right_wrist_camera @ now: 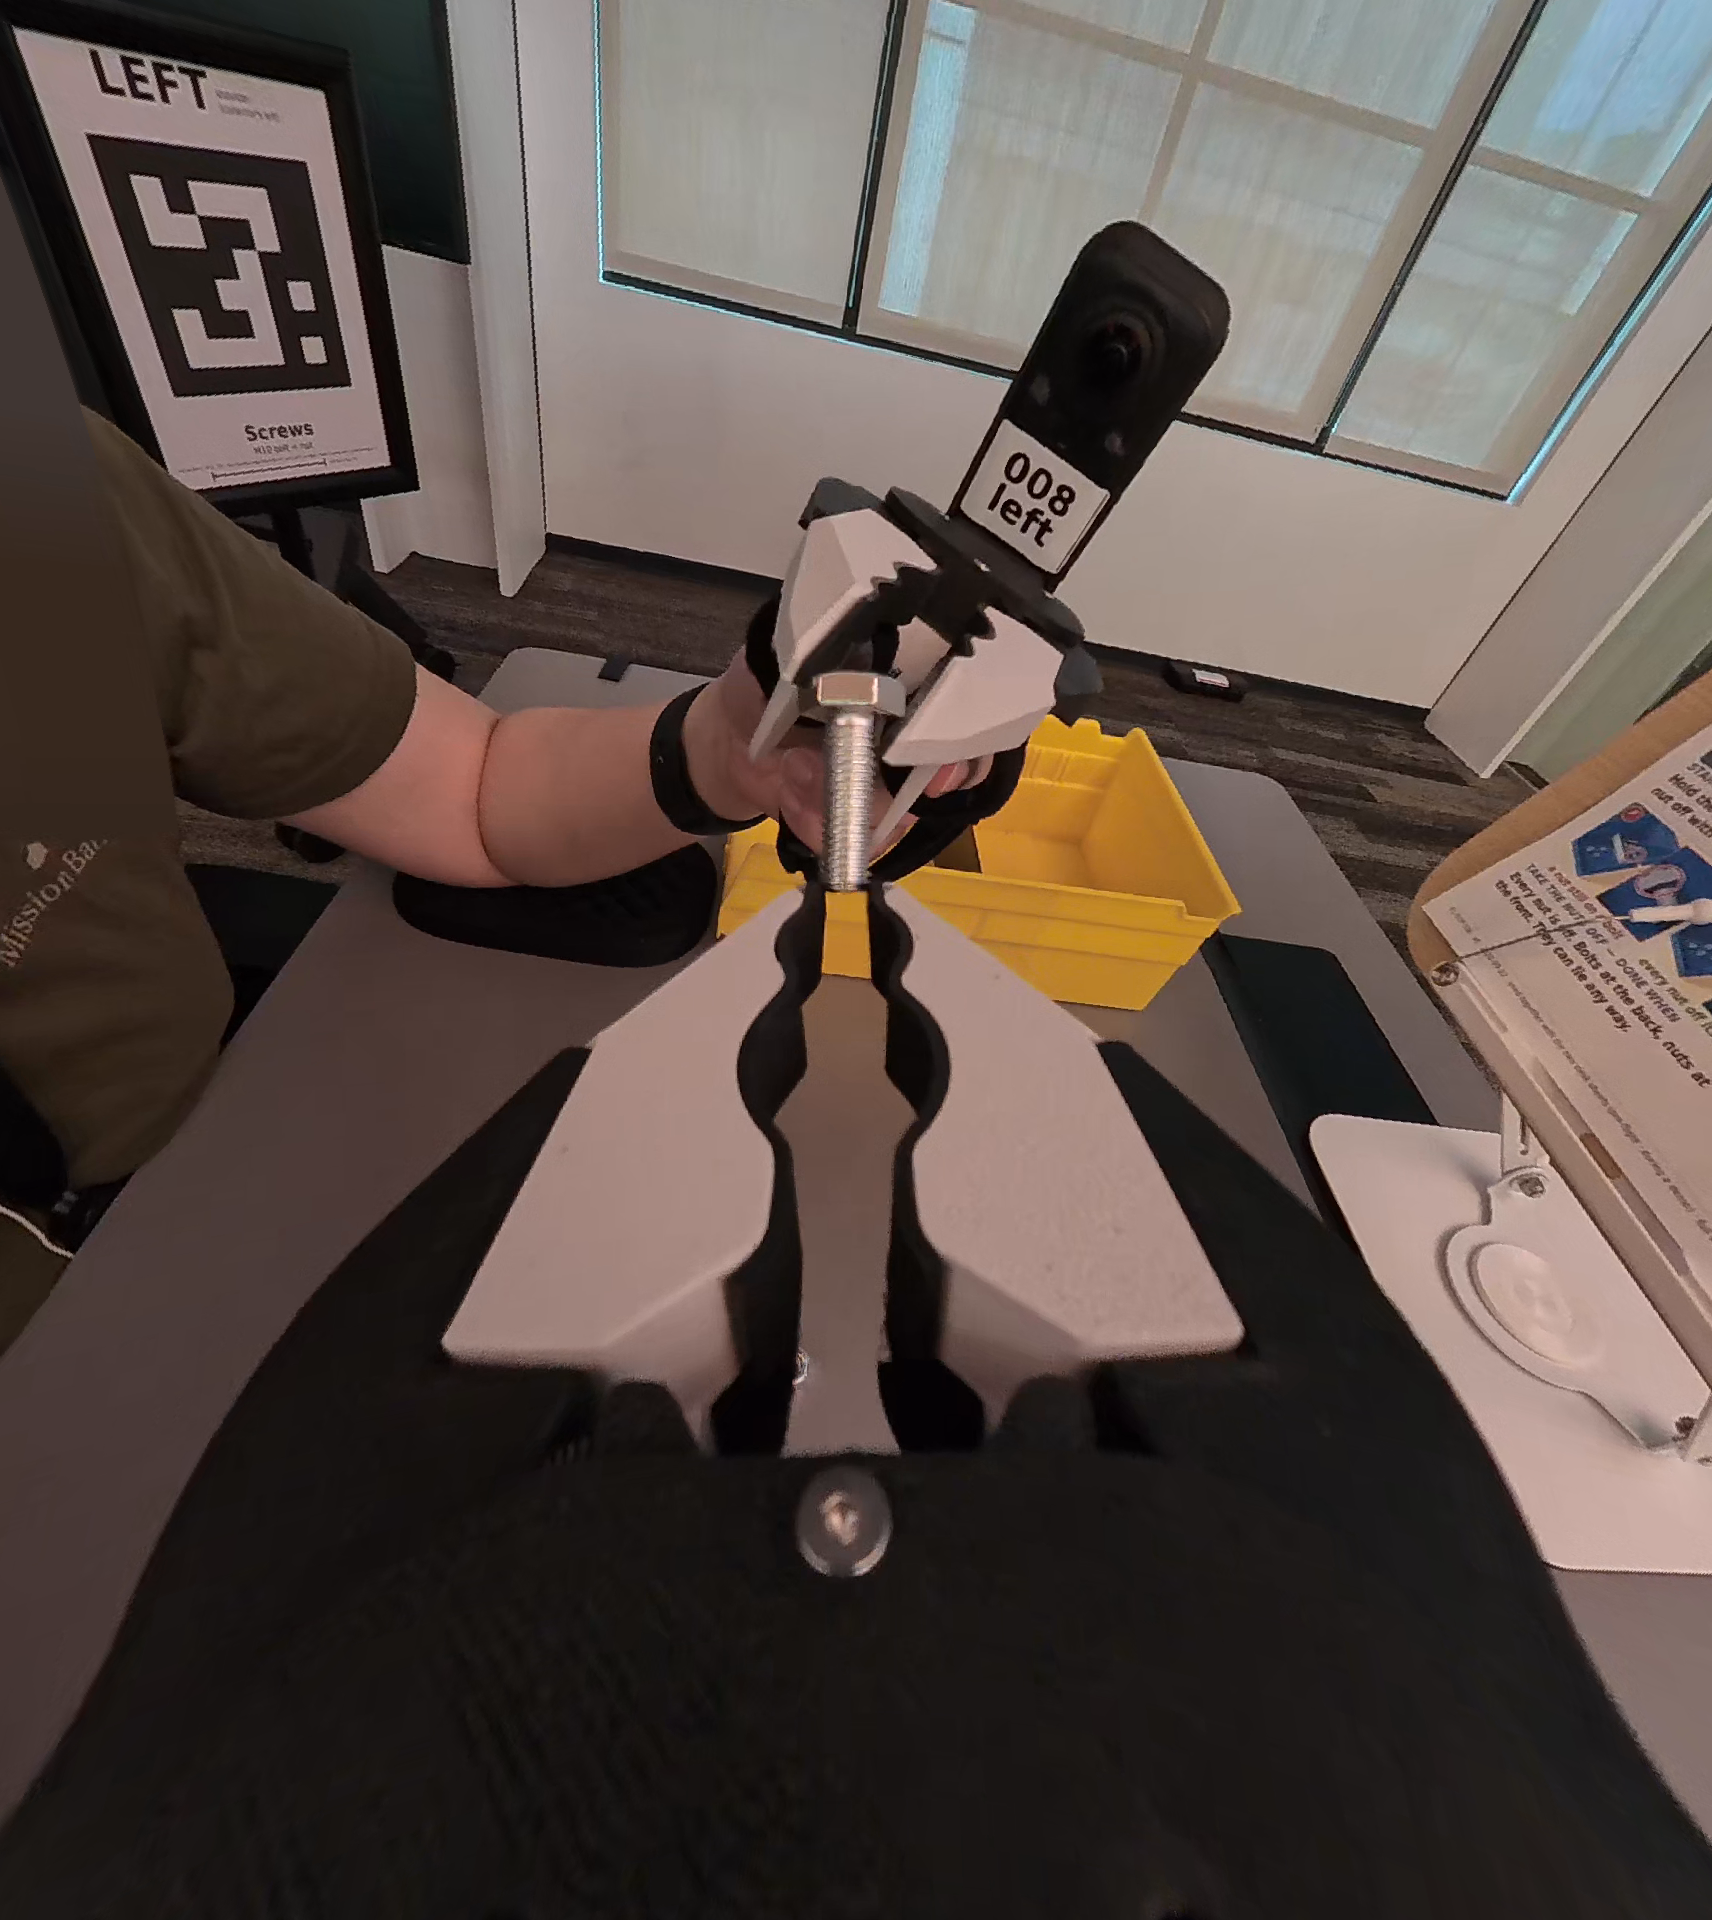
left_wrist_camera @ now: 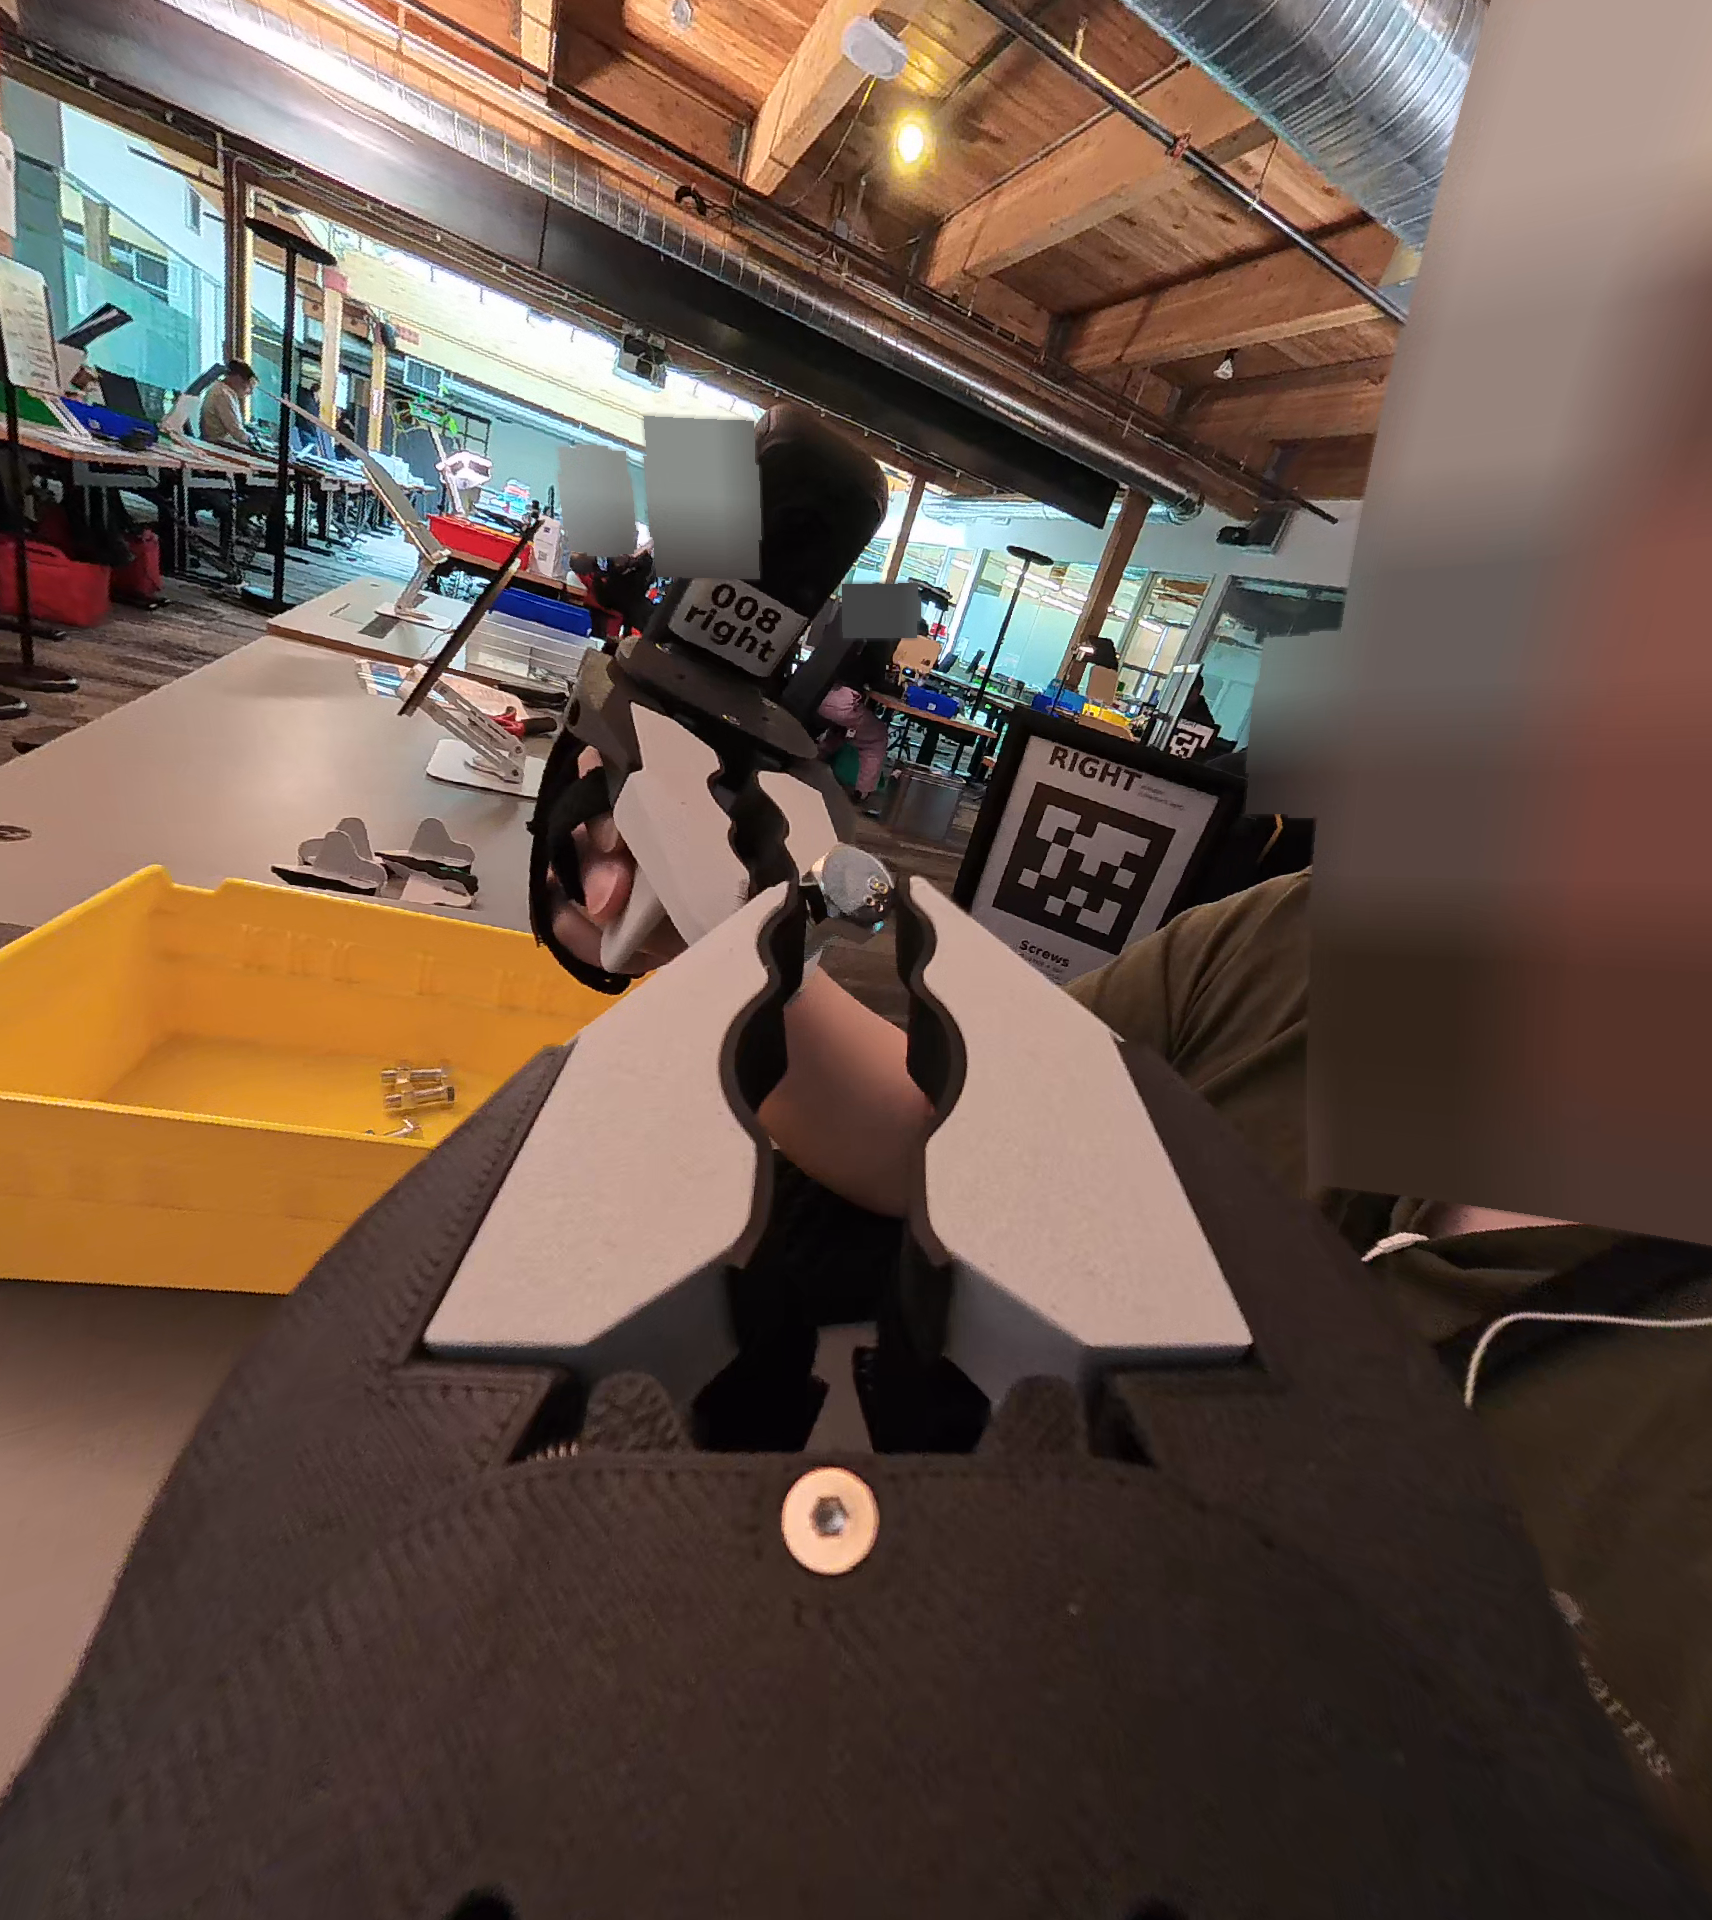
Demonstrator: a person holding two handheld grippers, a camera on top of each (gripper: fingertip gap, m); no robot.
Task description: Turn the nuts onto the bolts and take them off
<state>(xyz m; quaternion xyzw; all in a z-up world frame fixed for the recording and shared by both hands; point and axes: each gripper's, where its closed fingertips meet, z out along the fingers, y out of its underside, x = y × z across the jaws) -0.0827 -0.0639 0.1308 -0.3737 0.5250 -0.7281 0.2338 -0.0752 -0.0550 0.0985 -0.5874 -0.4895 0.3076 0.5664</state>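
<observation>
A silver hex bolt (right_wrist_camera: pixel 850 790) is held in the air between both grippers, above the grey table (right_wrist_camera: pixel 395 1143). My left gripper (left_wrist_camera: pixel 850 902) is shut on the bolt's head (left_wrist_camera: pixel 847 891); it also shows in the right wrist view (right_wrist_camera: pixel 831 790), gripping the head from above. My right gripper (right_wrist_camera: pixel 845 896) is shut on the bolt's threaded end; it also shows in the left wrist view (left_wrist_camera: pixel 717 883). No nut shows on the bare shaft. A yellow bin (left_wrist_camera: pixel 104 1174) on the table holds a few loose silver bolts or nuts (left_wrist_camera: pixel 416 1089); the bin (right_wrist_camera: pixel 1039 935) lies behind the bolt in the right wrist view.
Framed marker signs stand at both sides (left_wrist_camera: pixel 1091 852) (right_wrist_camera: pixel 218 260). An instruction sheet (right_wrist_camera: pixel 1641 935) leans on a white stand (right_wrist_camera: pixel 1558 1351) at the right. Spare grey finger parts (left_wrist_camera: pixel 384 862) lie beyond the bin. The person's arm (right_wrist_camera: pixel 519 790) reaches across the table. Less than 4 cm separates the two grippers' tips.
</observation>
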